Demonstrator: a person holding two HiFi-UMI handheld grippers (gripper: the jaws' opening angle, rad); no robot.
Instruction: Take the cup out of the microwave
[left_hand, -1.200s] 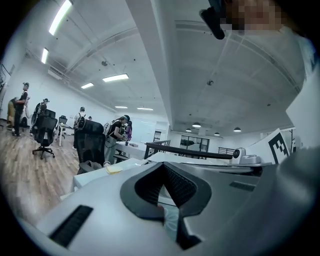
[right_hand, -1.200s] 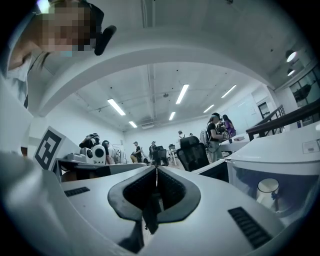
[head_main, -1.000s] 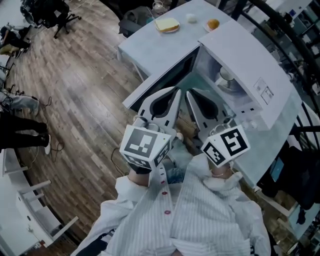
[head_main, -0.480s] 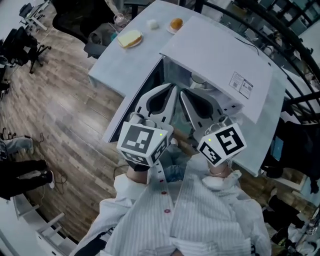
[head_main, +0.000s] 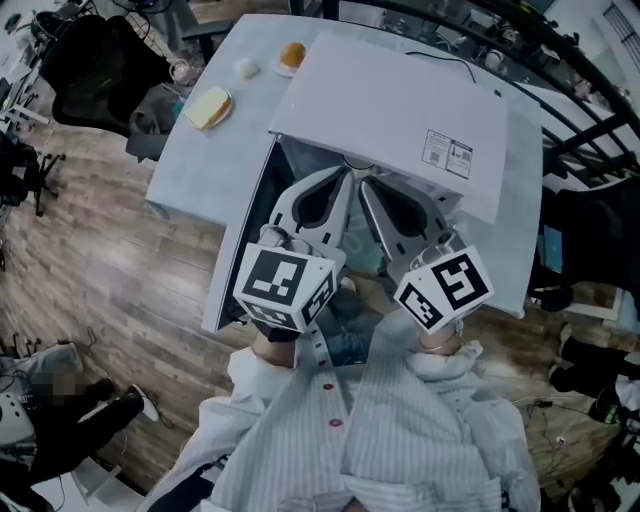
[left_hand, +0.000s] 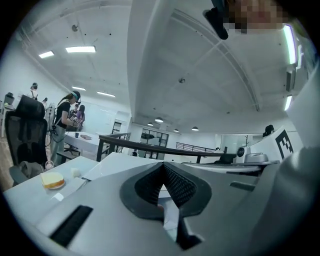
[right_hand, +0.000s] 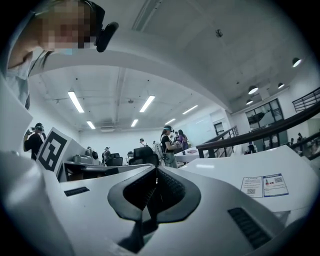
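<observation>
The white microwave (head_main: 400, 110) stands on a pale table (head_main: 190, 165), its dark door (head_main: 243, 240) swung open to the left. Its top hides the cavity, so I cannot see the cup. My left gripper (head_main: 349, 176) and right gripper (head_main: 366, 182) are held side by side, level, with their tips at the microwave's front opening. Both are shut with nothing between the jaws. In the left gripper view the left gripper (left_hand: 162, 166) has its ribbed pads pressed together. The right gripper (right_hand: 156, 171) looks the same in the right gripper view, beside the microwave's labelled top (right_hand: 265, 186).
On the table left of the microwave are a plate with bread (head_main: 208, 107), a small white item (head_main: 246, 68) and an orange item (head_main: 292, 54). An office chair (head_main: 95, 60) stands beyond the table. Railings (head_main: 560, 60) run on the right. People stand far off (left_hand: 65, 117).
The head view has swung round: microwave and table slid left and now sit squarely ahead. The cup seen inside the cavity earlier is now under the microwave's top. Both grippers stay shut.
</observation>
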